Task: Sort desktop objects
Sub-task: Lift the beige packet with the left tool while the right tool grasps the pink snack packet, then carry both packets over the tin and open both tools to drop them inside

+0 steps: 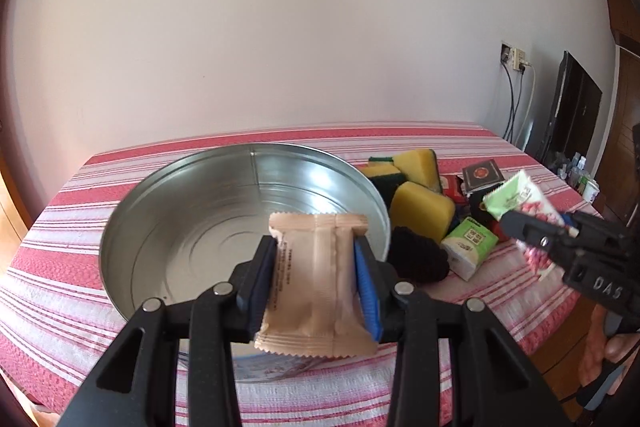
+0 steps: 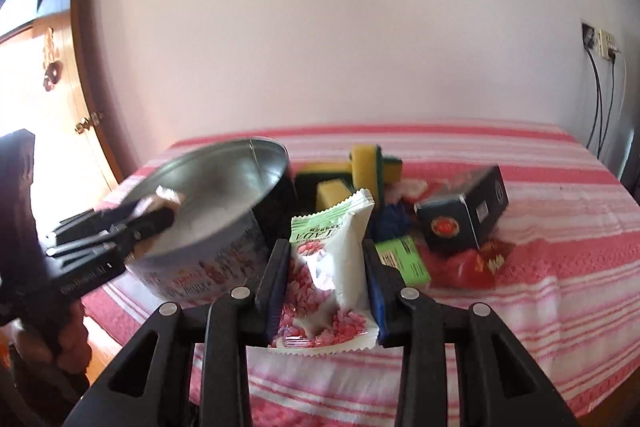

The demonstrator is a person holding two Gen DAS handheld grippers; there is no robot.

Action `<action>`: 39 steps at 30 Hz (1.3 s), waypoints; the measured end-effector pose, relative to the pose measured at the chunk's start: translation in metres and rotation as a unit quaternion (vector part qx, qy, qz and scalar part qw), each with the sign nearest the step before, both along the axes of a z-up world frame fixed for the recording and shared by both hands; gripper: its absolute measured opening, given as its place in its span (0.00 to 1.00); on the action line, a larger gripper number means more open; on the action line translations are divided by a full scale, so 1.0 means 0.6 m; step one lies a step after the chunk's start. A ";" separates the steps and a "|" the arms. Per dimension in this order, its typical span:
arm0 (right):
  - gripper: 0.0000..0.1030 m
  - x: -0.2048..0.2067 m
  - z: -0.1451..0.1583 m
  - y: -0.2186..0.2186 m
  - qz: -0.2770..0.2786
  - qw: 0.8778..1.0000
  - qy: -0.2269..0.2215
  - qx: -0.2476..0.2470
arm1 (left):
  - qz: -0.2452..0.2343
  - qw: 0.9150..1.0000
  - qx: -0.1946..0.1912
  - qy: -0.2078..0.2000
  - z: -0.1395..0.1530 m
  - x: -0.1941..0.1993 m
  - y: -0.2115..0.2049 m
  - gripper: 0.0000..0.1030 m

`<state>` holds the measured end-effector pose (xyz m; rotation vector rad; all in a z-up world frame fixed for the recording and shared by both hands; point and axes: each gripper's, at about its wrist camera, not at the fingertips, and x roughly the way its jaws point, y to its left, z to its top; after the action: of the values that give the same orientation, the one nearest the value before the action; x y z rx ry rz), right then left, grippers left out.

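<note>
Beige snack packet [image 1: 316,279] sits clamped in the left hand-held gripper [image 1: 316,281], poised over the metal tin [image 1: 168,211] on the striped bench [image 1: 60,267]. The right hand-held gripper [image 2: 326,283] pinches a green-and-pink packet [image 2: 336,259] above the clutter. Best to carry each fully past the rim, then release low so neither slides out.

A shiny, ridged metal tin [image 1: 224,195] sits on a coarse woven striped cloth [image 1: 60,267]. Beside the tin lie porous foam sponges [image 1: 422,209], a glossy dark carton [image 2: 464,215] and a fuzzy black knit [image 1: 416,255]. Above the tin, a matt tan wrapper [image 1: 316,283].
</note>
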<state>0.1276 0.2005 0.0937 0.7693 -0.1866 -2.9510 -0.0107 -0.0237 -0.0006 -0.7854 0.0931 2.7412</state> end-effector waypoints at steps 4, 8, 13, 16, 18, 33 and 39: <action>0.36 -0.034 0.036 -0.034 0.032 0.998 0.059 0.007 | 0.043 0.999 -0.011 0.001 0.004 -0.024 -0.021 0.37; 0.36 -0.063 0.047 -0.079 0.073 0.992 0.100 0.023 | 0.084 0.996 -0.028 0.008 0.007 -0.047 -0.039 0.37; 0.36 -0.089 0.036 -0.124 0.086 0.987 0.136 0.026 | 0.137 0.989 -0.052 0.008 0.002 -0.078 -0.059 0.37; 0.36 -0.119 0.029 -0.140 0.090 0.986 0.138 0.024 | 0.158 0.986 -0.058 -0.002 -0.004 -0.095 -0.073 0.37; 0.36 -0.139 0.029 -0.153 0.095 0.986 0.135 0.028 | 0.172 0.983 -0.065 -0.003 -0.007 -0.105 -0.079 0.37; 0.36 -0.200 0.008 -0.166 0.101 0.990 0.094 0.023 | 0.211 0.973 -0.091 -0.029 -0.033 -0.151 -0.106 0.37; 0.36 -0.204 -0.004 -0.159 0.102 0.990 0.089 0.034 | 0.213 0.972 -0.095 -0.031 -0.036 -0.161 -0.110 0.37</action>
<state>0.0054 0.1051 0.0913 0.4943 0.0055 -2.8219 -0.1075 -0.0900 -0.0224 -1.0484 0.1976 3.1404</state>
